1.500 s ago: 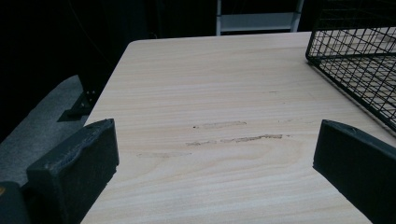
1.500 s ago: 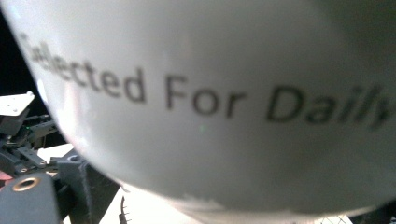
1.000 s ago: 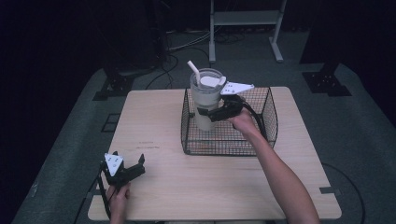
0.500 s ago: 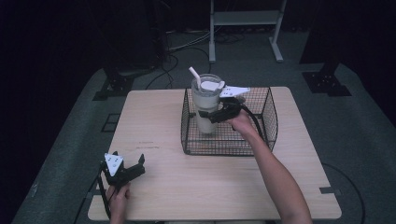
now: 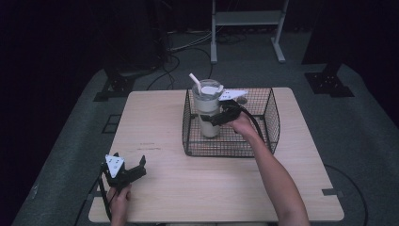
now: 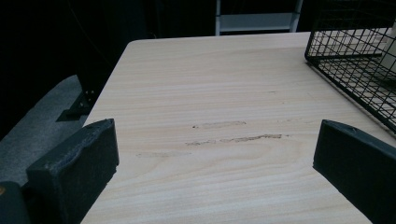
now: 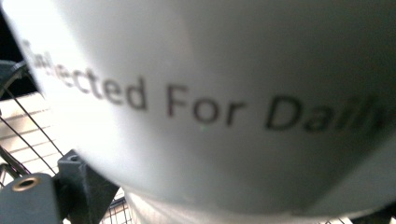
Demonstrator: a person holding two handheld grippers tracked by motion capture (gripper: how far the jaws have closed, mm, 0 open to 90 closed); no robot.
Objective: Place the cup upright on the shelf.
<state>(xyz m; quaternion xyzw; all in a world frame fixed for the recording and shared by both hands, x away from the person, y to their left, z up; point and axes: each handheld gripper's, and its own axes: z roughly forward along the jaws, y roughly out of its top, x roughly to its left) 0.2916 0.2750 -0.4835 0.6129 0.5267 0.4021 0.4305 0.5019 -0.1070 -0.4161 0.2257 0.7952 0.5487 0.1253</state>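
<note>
A tall cream tumbler with a clear lid and a white straw stands inside the black wire basket at the back middle of the wooden table. My right gripper reaches into the basket and is shut on the tumbler's body. In the right gripper view the tumbler sits very close, with dark printed lettering across it. My left gripper rests near the table's front left corner, open with nothing in it. In the left gripper view its jaws stand wide apart over bare wood, around the left gripper's midpoint.
The basket's corner shows at the right of the left gripper view. A faint scuff mark lies on the wood ahead of the left jaws. Beyond the table are dark floor, cables and a white stand.
The right gripper has lowered the tumbler deeper into the basket. The left gripper has stayed in place.
</note>
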